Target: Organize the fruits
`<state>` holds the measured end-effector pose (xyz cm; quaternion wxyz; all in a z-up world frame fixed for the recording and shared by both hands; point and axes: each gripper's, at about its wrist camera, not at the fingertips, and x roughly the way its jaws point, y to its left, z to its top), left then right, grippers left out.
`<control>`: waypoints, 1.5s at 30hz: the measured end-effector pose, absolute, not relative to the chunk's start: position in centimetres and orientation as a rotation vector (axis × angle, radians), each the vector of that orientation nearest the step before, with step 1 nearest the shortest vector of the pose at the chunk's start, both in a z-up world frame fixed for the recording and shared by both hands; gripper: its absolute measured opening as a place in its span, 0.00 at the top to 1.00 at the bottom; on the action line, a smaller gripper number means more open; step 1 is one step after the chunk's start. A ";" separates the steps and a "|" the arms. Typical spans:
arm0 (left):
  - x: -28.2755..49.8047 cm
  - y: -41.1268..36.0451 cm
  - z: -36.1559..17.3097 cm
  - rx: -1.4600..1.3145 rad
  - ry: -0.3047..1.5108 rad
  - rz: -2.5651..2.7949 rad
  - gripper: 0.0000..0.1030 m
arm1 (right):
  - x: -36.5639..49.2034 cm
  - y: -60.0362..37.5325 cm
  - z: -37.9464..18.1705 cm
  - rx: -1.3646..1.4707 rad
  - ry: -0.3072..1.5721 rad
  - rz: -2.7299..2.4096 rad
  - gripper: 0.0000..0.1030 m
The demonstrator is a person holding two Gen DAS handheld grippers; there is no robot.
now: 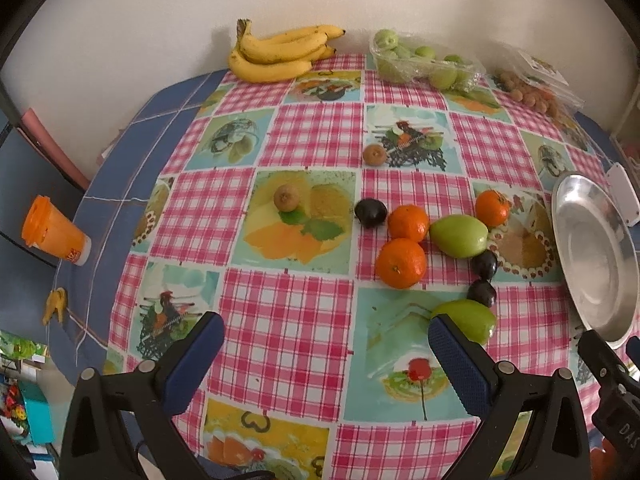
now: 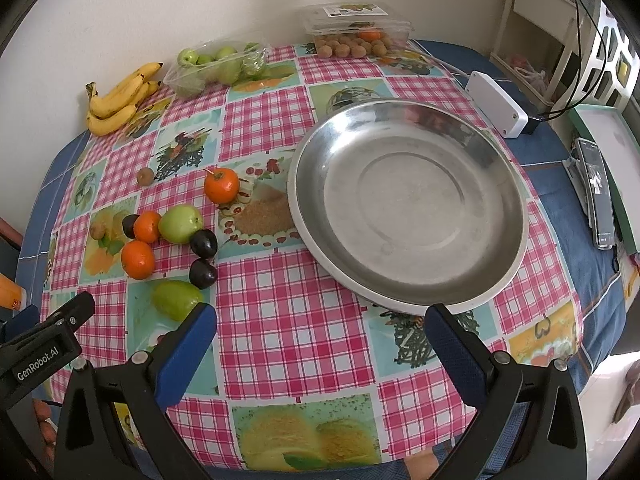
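Fruit (image 1: 402,268) beside an empty dish (image 2: 408,208).
Left gripper (image 1: 326,354) and right gripper (image 2: 320,344) hover at lower frame, jaws apart.

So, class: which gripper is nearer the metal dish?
Right. The right gripper hovers just at the metal dish near rim; the left gripper sits off to the dish's left.

Tablecloth (image 2: 288,320): pink-and-white check squares alternating with pale blue, green and yellow fruit-print panels. Beneath it, a blue cloth (image 2: 568,216) with thin pale lines. Plate (image 2: 408,204): bare silver metal. Tangerines (image 1: 401,263): bright orange. Guavas (image 1: 460,235): light green. Plums (image 1: 370,212): near-black purple. Bananas (image 1: 276,52): yellow with brown tips. Loose small fruits (image 1: 286,197): dull brown-green. Cup (image 1: 54,233): orange, white base. Box (image 2: 496,104): white. Left gripper (image 1: 326,336) and right gripper (image 2: 320,326): black frames, blue pads (image 2: 186,356).
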<state>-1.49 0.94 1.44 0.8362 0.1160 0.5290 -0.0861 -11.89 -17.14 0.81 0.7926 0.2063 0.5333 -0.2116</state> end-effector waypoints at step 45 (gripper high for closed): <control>3.0 7.2 -4.1 0.061 1.297 0.037 0.00 | -2.1 -7.5 -6.0 0.408 1.261 -0.244 0.00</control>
